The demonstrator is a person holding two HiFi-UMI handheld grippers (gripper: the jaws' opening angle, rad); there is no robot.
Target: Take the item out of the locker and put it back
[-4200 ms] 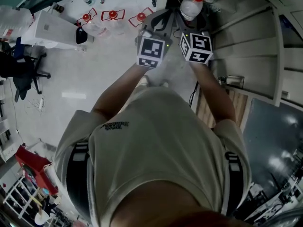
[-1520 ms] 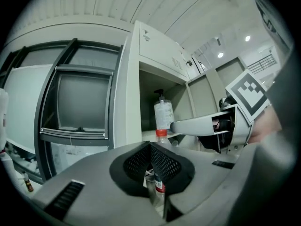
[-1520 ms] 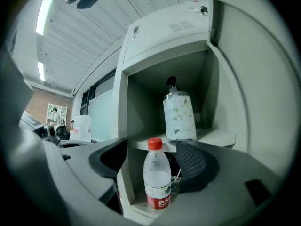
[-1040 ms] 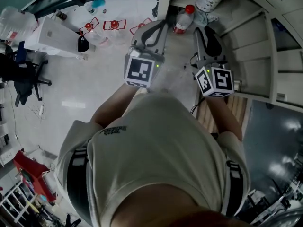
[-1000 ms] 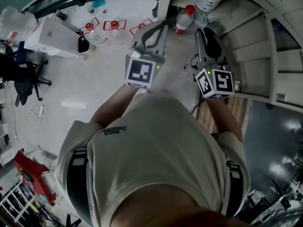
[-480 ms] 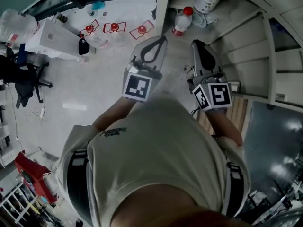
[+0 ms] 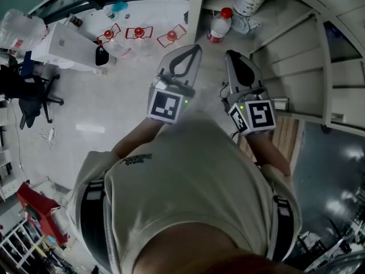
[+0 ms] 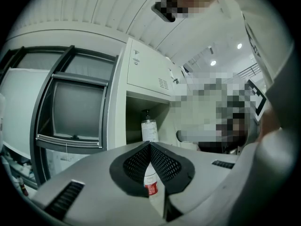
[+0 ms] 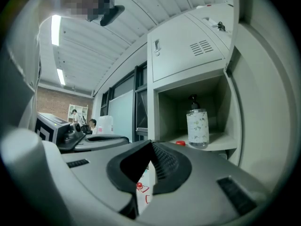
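Backing off the locker [image 7: 296,44], left gripper [image 7: 197,47] and right gripper [image 7: 230,54] both have jaws pressed together, empty, since the bottle [image 7: 219,24] already stands on its shelf beyond their tips.

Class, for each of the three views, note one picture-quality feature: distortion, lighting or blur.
Head view: fisheye bends the locker shelves into curves. Left gripper view: black round border, mosaic patches at right. Right gripper view: ceiling lights glare; pump bottle looks sharp.

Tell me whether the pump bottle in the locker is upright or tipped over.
Upright. In the right gripper view the pump bottle stands on its base on the locker shelf, pump head on top.
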